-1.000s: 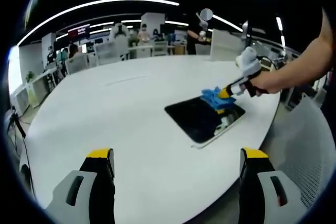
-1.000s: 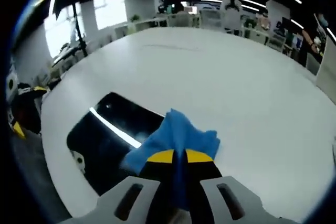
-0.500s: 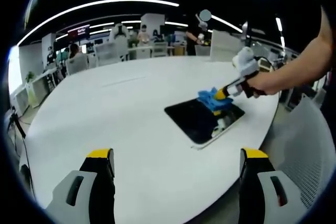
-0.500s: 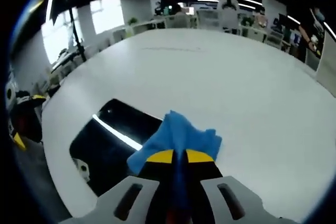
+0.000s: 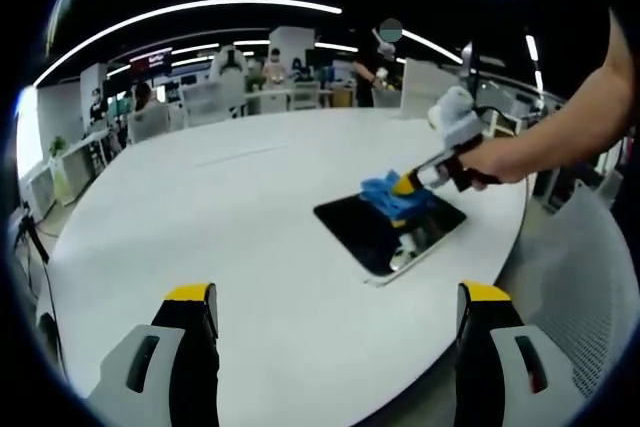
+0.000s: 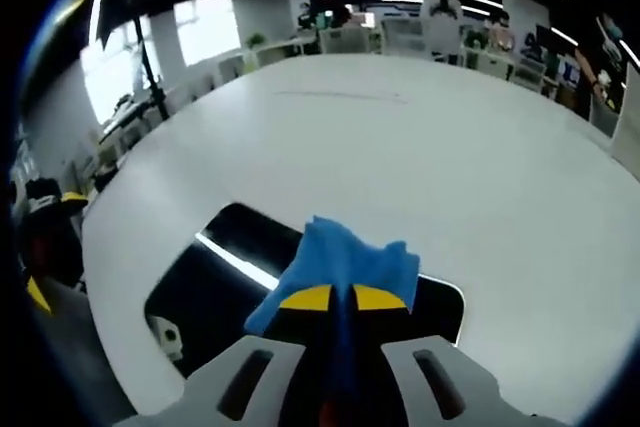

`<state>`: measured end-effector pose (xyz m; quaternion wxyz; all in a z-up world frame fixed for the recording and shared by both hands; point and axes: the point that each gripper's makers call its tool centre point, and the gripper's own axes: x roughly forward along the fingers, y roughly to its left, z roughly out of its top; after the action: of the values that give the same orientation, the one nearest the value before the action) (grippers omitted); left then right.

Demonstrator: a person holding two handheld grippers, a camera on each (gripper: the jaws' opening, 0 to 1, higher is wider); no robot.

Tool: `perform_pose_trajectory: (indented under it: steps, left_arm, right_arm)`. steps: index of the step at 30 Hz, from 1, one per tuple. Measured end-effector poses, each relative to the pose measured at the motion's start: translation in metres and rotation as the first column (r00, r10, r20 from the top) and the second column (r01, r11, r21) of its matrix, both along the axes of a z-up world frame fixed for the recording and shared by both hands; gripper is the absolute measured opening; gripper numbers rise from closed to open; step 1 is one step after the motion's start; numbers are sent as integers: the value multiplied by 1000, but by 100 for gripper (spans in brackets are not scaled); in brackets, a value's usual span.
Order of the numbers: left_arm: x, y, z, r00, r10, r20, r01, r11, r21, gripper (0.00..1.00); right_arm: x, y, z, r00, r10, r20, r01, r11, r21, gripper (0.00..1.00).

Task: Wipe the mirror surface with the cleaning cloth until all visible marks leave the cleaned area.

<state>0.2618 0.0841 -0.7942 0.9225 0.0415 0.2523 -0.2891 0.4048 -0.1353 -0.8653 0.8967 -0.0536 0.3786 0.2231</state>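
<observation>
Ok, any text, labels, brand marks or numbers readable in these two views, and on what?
None readable.
Red sign on the far wall: lettering too small and blurred.
Mirror, blue cleaning cloth, white table, right gripper: no print visible.

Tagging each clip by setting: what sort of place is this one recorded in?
Most likely an open-plan office. A large white round table holds the mirror, desks and chairs with seated people stand behind it, and long strip lights run across the dark ceiling.
</observation>
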Motion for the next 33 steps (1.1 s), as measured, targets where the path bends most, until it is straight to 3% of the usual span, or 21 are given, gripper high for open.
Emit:
perform_pose_trajectory:
  steps: [14, 33]
  left_arm:
    - [0, -1, -1, 1000, -7, -3, 7, 1000, 2, 99]
    - [-1, -2, 0, 1000, -11, -4, 11, 1000, 1, 99]
  right_arm:
    - [7, 28, 1, 1000, -14, -26, 15, 999, 34, 1]
    - [14, 77, 2, 999, 26, -37, -23, 998, 66, 1]
